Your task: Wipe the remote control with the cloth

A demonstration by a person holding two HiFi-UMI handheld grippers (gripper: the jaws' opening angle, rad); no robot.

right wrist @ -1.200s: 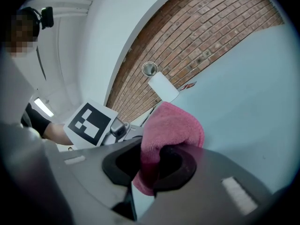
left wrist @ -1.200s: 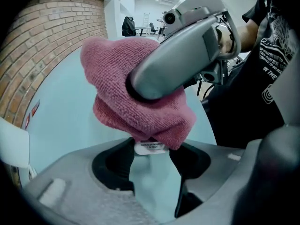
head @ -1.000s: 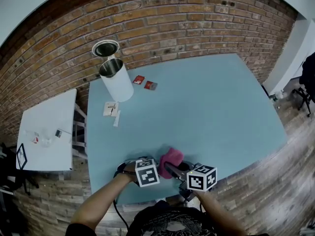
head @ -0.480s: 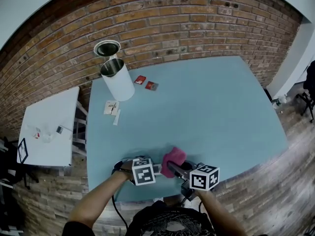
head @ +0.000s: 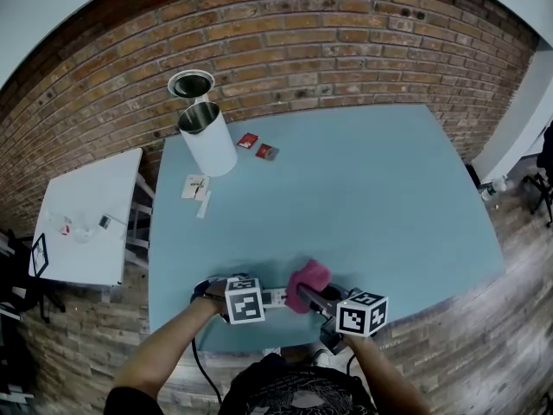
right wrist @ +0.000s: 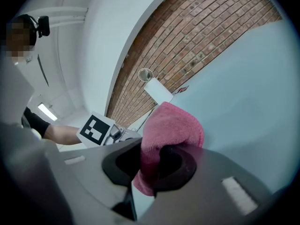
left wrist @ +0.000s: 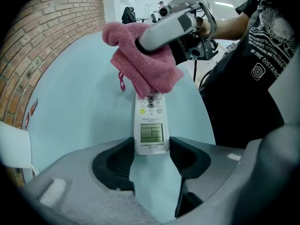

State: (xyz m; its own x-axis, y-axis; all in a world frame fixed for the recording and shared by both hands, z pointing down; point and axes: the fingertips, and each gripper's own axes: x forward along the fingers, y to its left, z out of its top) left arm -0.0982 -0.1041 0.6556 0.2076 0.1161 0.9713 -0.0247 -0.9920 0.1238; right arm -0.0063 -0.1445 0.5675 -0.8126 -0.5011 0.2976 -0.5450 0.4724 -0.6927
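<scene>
Remote clamped at near end in my left claw, pointing steeply down; right claw, near level, pinches cloth over remote's far end.

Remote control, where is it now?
Left gripper view: the remote control lies on the blue table, near end clamped in the left gripper, far end under the pink cloth.

1 remote, 1 cloth, 2 grippers, 2 tables, 2 red pkts
</scene>
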